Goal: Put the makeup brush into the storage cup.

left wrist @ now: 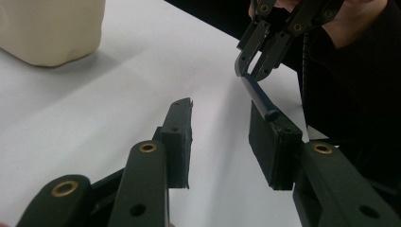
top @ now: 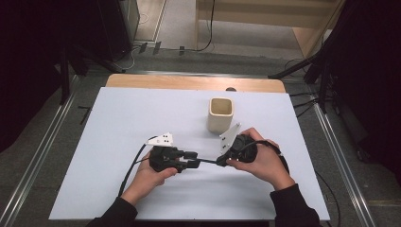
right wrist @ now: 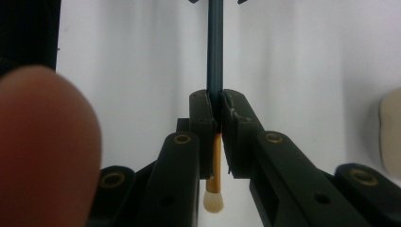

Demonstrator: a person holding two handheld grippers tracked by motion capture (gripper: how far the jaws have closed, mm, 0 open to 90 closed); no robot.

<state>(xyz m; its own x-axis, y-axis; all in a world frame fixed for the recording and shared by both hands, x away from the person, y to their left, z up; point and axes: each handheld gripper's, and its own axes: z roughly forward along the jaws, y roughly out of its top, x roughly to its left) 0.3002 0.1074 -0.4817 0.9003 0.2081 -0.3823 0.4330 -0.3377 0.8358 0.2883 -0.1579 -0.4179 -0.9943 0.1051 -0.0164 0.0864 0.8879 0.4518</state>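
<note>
A thin brush [right wrist: 215,47] with a dark blue handle, a gold ferrule and white bristles [right wrist: 213,201] is clamped in my right gripper [right wrist: 216,101], bristles pointing back toward the hand. In the high view the brush [top: 208,161] lies level between the two grippers at the table's front middle. My right gripper [top: 221,161] holds one end, and my left gripper [top: 191,159] faces it. In the left gripper view the left gripper [left wrist: 222,113] stands with its jaws apart. The handle's free end [left wrist: 265,106] lies by the tip of the right-hand jaw, not pinched.
A cream square cup [top: 221,115] stands upright behind the grippers on the white table [top: 142,118]. It also appears as the cup [left wrist: 52,28] and the cup [right wrist: 391,132]. A blurred finger [right wrist: 42,151] covers the left of the right gripper view.
</note>
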